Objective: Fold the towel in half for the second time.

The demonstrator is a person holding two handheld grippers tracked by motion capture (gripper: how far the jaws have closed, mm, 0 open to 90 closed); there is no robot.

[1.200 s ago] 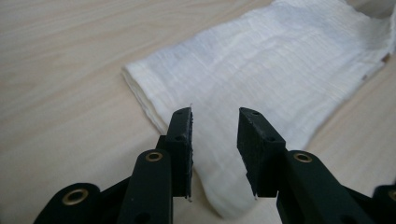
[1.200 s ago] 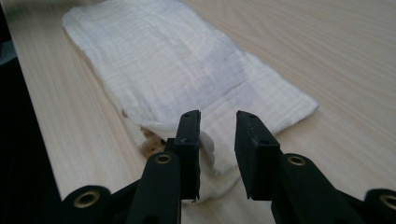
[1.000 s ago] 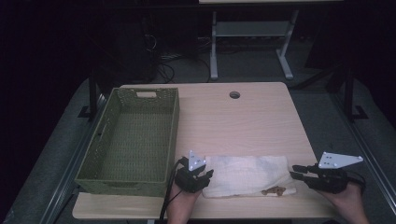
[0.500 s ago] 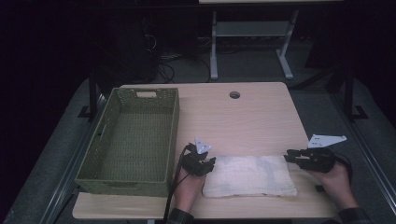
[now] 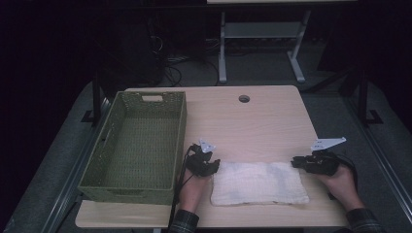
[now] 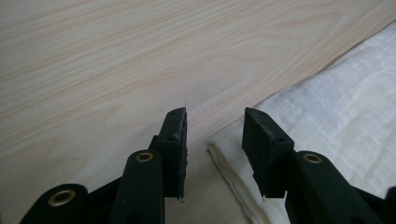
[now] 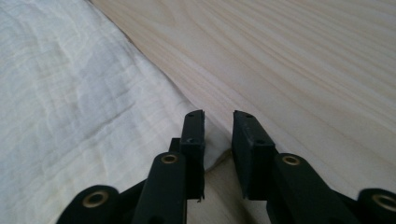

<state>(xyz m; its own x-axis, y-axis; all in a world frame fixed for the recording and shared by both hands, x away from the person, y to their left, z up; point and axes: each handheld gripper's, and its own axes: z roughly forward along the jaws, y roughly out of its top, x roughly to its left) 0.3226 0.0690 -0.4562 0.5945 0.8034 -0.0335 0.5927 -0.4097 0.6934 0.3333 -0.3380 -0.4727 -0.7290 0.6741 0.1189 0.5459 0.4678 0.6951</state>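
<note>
On the near half of the table (image 5: 272, 121), a white cloth (image 5: 257, 182) lies flat and folded, its long side running across in front of you. Your left gripper (image 5: 210, 165) sits at the cloth's far left corner, and your right gripper (image 5: 297, 162) sits at its far right corner; each hand rests on the table behind its tool.

Left gripper view: your jaws stand a moderate gap apart and hold nothing. The folded corner of the cloth (image 6: 336, 116) lies just below and between them, with layered edges visible, and the right jaw hangs over the fabric while the left one is over bare wood.

Right gripper view: your jaws are parted by a narrow gap, also holding nothing. The cloth (image 7: 79, 107) spreads to the left, and its corner tip lies under the gap; whether the jaws touch the fabric cannot be told.

A green woven basket (image 5: 141, 141) stands just beside your left hand (image 5: 192, 187), apart from the cloth.
</note>
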